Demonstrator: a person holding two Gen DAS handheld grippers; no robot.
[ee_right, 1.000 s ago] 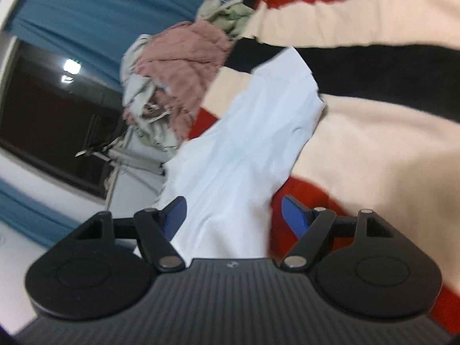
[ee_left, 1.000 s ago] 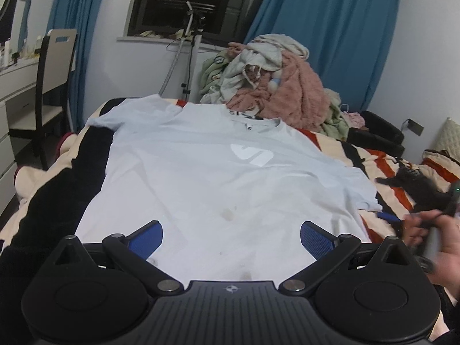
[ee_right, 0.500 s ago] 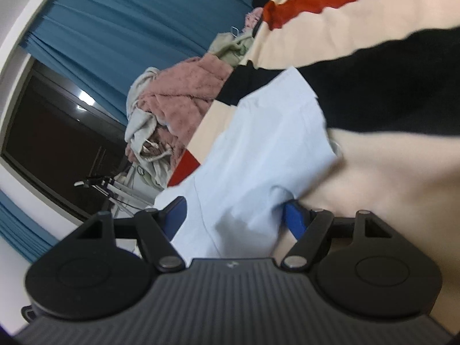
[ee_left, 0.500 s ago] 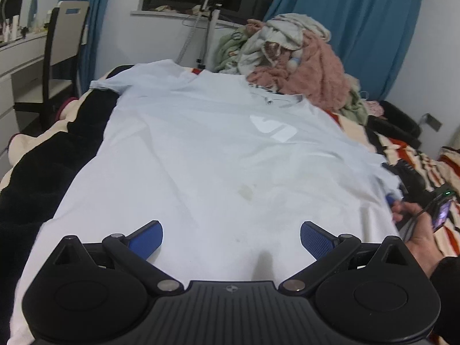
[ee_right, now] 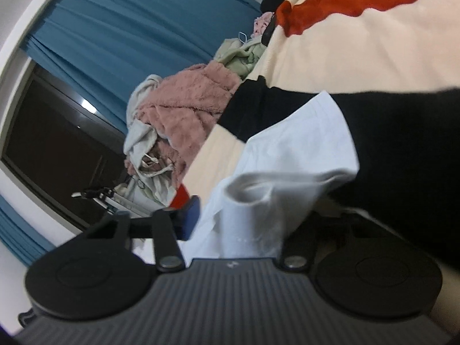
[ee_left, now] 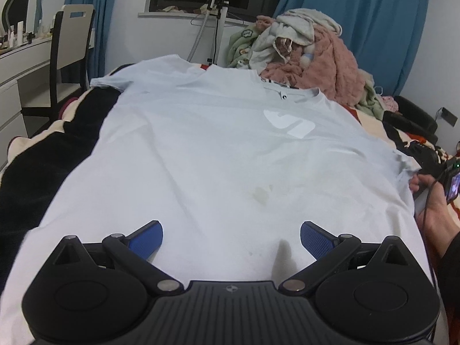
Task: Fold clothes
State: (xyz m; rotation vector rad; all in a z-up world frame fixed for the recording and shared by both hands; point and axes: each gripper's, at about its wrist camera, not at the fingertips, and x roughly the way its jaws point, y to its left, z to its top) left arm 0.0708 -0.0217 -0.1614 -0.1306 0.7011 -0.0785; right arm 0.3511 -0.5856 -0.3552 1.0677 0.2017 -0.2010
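Lying flat, T-shirt (ee_left: 207, 149); sleeve (ee_right: 287, 155) between right gripper (ee_right: 247, 218) jaws.

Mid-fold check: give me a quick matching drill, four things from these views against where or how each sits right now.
Things:
1. T-shirt
2. Left gripper
3. Right gripper
4. Pile of clothes

States:
A. heaped at the far end of the bed, beyond the collar
B. jaws open over the hem, holding nothing
C. spread flat, front up, on the striped blanket
D. at the shirt's sleeve, with cloth bunched between its jaws

Pairs: 1-C, 2-B, 3-D, 4-A
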